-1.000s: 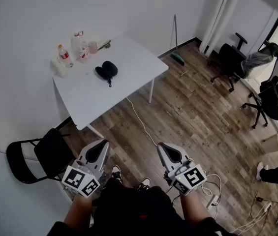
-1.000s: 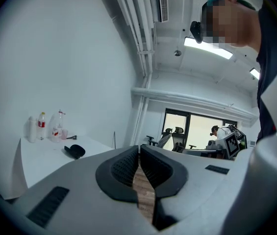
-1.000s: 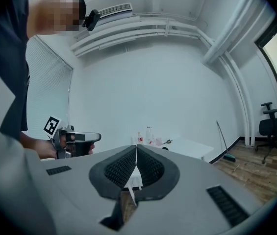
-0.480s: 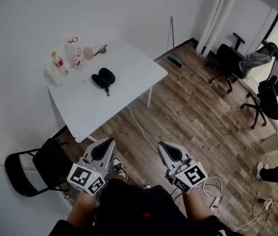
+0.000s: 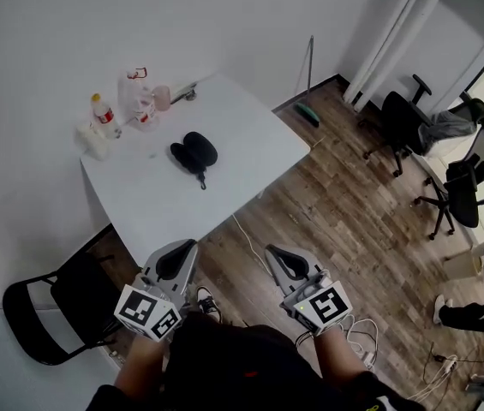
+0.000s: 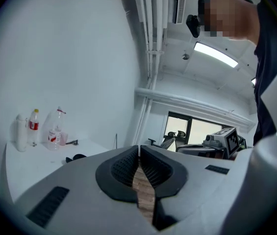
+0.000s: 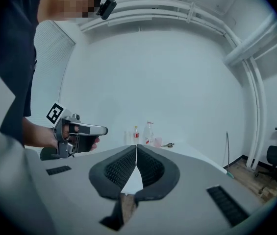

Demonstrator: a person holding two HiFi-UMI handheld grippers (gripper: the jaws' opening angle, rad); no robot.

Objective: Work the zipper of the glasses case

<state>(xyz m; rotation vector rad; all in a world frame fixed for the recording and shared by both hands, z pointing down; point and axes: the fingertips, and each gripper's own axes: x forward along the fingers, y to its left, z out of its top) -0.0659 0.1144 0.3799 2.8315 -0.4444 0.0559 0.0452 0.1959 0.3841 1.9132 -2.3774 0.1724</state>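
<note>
The left claw (image 5: pixel 182 251) and the right claw (image 5: pixel 274 255) are both pressed together. Nothing is between their jaws. The person holds them side by side, low in the head view, over the wood floor (image 5: pixel 336 212). Both are well apart from the white desk (image 5: pixel 233 174). The black glasses case (image 5: pixel 194 152) lies near the middle of the desk. A small strap sticks out of it toward the near side. At the far corner of the desk stand a small bottle with a red label (image 5: pixel 102 116), a big clear bottle (image 5: pixel 135 92) and a pink cup (image 5: pixel 162 98). A black folding chair (image 5: pixel 49 302) stands beside the desk, by the wall. Black office chairs (image 5: pixel 406 120) stand far off on the right.
</note>
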